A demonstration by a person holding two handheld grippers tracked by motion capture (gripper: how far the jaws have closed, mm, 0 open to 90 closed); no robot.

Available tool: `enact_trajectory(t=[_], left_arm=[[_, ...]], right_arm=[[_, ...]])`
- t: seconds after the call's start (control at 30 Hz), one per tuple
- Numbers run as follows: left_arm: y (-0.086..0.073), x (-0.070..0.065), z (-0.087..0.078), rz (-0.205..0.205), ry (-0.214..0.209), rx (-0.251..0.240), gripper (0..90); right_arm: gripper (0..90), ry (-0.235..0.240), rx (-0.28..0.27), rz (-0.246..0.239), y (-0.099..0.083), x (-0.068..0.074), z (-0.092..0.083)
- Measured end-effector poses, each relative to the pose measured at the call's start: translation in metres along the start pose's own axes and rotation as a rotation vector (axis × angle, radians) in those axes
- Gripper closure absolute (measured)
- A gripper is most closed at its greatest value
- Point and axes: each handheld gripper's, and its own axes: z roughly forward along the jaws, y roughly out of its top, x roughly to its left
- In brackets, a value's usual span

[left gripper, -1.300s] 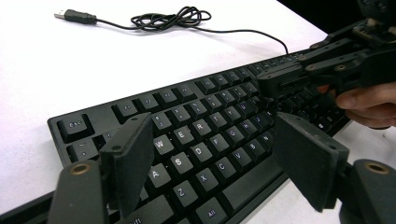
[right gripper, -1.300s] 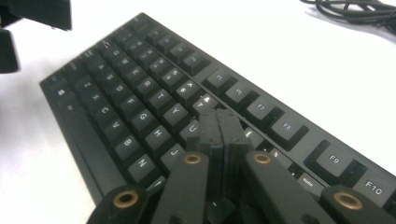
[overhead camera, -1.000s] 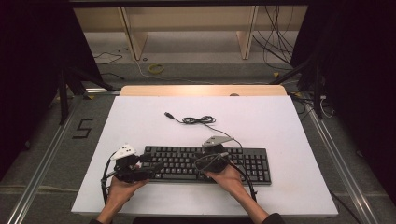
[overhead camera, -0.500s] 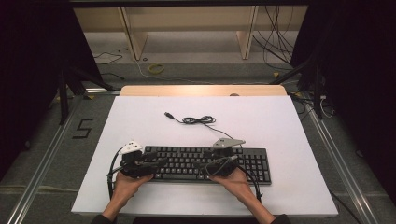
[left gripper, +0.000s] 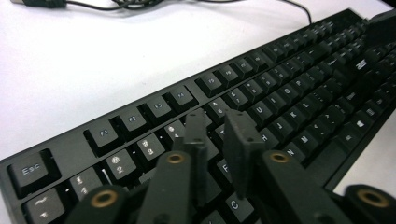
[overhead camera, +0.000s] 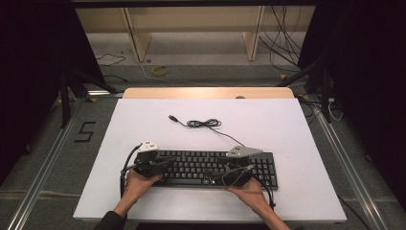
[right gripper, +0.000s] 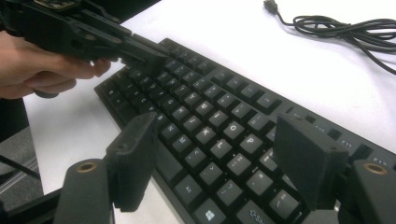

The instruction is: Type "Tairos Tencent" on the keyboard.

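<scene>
Hovering over keyboard (overhead camera: 206, 167): left claw (left gripper: 218, 122) closed, right claw (right gripper: 219, 154) agape

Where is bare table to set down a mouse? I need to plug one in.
Bare: the table right of the coiled cable, and its far left beside the plug. Crowded: the near edge, with the keyboard, left gripper and right gripper.

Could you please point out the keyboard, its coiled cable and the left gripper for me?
keyboard (overhead camera: 201, 165): high view, middle key rows.
coiled cable (overhead camera: 203, 123): high view, bundled loops.
left gripper (left gripper: 219, 135): left gripper view, between its fingertips.
</scene>
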Motion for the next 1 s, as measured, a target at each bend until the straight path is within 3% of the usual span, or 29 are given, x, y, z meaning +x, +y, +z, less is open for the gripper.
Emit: enact_trajectory(t=[0.27,1.0], left_arm=[[0.002,-0.001,0.007,0.026,0.009,0.035,88.7],[0.002,-0.003,0.019,0.037,0.029,0.107,89.2]], right_arm=[[31.0,0.005,-0.006,-0.002,-0.002,0.003,-0.005],[29.5,0.007,-0.006,-0.009,-0.005,0.005,-0.009]])
